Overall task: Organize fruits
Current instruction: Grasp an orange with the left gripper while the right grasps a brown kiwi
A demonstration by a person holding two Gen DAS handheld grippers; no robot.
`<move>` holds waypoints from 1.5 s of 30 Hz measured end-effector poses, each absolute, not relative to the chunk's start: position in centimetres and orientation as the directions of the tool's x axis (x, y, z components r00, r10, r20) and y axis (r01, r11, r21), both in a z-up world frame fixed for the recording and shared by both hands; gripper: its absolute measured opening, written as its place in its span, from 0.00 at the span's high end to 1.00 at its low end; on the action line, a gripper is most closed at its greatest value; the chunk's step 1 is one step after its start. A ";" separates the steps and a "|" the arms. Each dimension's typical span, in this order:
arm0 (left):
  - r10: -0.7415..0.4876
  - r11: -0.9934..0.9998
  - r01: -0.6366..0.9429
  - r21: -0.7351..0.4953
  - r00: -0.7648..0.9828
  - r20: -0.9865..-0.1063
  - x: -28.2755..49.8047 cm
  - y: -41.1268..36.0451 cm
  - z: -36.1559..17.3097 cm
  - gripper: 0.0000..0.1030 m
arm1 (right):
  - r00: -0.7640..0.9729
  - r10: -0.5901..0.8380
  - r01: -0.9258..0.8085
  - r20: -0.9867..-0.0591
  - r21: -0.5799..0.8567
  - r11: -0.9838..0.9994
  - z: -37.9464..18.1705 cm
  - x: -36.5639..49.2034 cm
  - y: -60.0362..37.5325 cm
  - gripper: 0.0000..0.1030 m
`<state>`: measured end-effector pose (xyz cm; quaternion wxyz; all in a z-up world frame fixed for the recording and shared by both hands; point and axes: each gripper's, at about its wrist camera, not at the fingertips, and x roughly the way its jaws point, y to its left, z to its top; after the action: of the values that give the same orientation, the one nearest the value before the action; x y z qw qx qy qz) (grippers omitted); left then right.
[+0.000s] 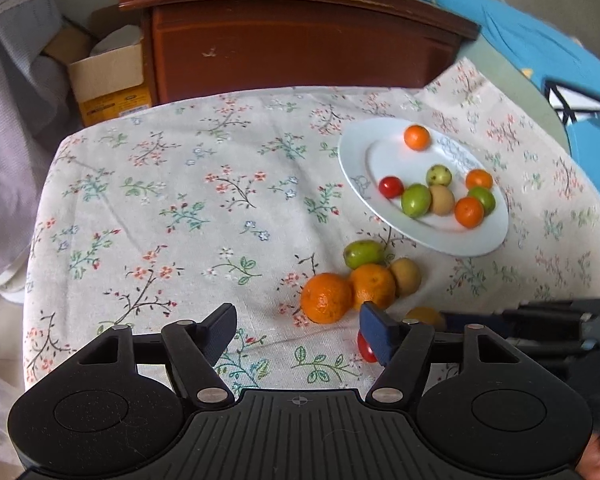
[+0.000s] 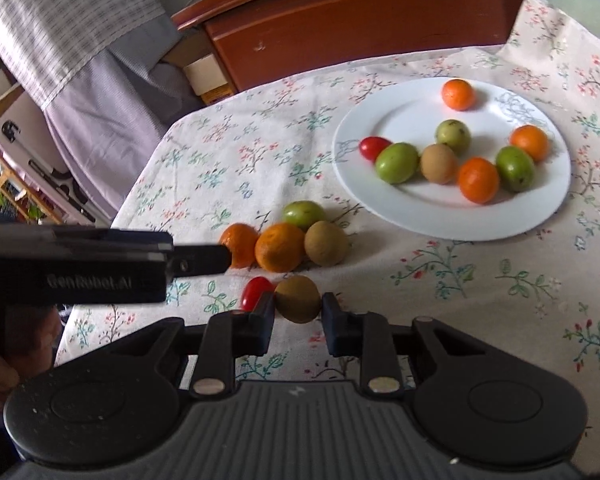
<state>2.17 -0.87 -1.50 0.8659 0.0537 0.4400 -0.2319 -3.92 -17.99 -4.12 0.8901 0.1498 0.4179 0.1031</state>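
A white plate [image 1: 380, 148] [image 2: 420, 208] on the floral tablecloth holds several fruits: oranges, green fruits, a brown one and a red tomato. On the cloth in front of the plate lie two oranges [image 1: 326, 298] [image 2: 280, 247], a green fruit [image 1: 362, 254] [image 2: 303, 214], a brown fruit [image 1: 406, 276] [image 2: 326, 243] and a red tomato [image 1: 366, 350] [image 2: 256, 291]. My left gripper [image 1: 298, 330] [image 2: 196, 260] stands open just short of the nearer orange, nothing between its fingers. My right gripper [image 2: 298, 312] is shut on another brown fruit [image 2: 298, 298] [image 1: 424, 315] low over the cloth.
A dark wooden cabinet [image 1: 300, 40] [image 2: 360, 20] stands behind the table. A cardboard box [image 1: 108, 80] sits at its left and pale checked fabric [image 2: 80, 40] hangs there. Something blue [image 1: 540, 60] lies at the far right. A hand [image 2: 4, 368] holds the left gripper.
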 end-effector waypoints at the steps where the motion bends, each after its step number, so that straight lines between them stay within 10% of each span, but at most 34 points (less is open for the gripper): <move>1: -0.351 0.885 0.454 -0.104 0.503 -0.790 2.1 -1.0 -1.7 0.38 | 0.631 0.303 -0.047 -0.714 0.356 0.933 -4.1 -4.0 -18.2 0.75; 13: -0.345 0.872 0.484 -0.073 0.501 -0.794 3.1 -2.4 -3.2 0.45 | 0.632 0.295 0.013 -0.716 0.391 0.920 -4.2 -4.0 -19.6 0.75; 18: -0.368 0.854 0.514 -0.074 0.499 -0.785 3.0 -3.0 -3.5 0.63 | 0.632 0.297 0.023 -0.716 0.400 0.916 -4.3 -4.0 -19.7 0.75; 45: -0.358 0.827 0.562 0.011 0.542 -0.760 2.6 -4.1 -3.9 0.63 | 0.625 0.300 0.028 -0.721 0.405 0.914 -4.4 -4.0 -19.8 0.75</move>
<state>2.59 -4.05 -3.85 0.8687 0.1276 0.3986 -0.2649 -4.05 -19.76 -4.43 0.8806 0.1924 0.4260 0.0770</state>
